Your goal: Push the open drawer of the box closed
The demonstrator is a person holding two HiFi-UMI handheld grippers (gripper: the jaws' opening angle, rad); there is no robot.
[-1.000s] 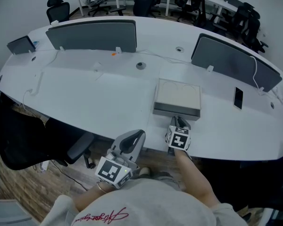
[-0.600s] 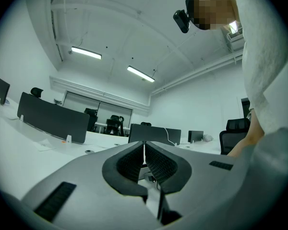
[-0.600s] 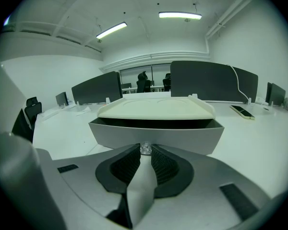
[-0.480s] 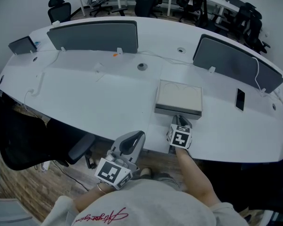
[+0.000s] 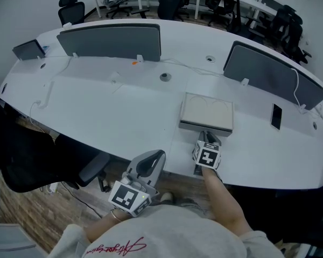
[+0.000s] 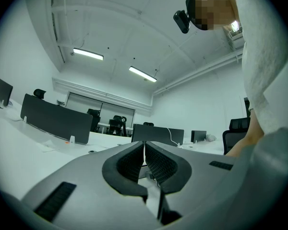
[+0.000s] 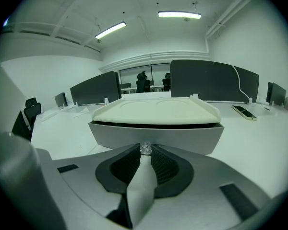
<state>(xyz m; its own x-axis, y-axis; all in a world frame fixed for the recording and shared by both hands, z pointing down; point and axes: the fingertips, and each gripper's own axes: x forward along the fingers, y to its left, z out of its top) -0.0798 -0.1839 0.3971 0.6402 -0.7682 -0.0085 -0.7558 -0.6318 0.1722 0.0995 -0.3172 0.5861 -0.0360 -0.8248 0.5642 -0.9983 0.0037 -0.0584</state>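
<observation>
Surface [image 5: 124, 106] unchanged; box [image 5: 206, 110] sits dead ahead of the right gripper [image 5: 206, 137]. Its drawer [image 7: 156, 137] looks further in than a second ago, nearly closed. Jaws pinch the knob [image 7: 144, 148]. Left gripper [image 6: 144, 147] is closed and empty.

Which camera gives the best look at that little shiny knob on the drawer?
The right gripper view: the knob sits close up between the right tool tips, against the drawer front. In the head view that tool covers it. The left gripper view does not show it.

Bright strip lights [image 7: 179, 15] (fisheye-warped edges)
</observation>
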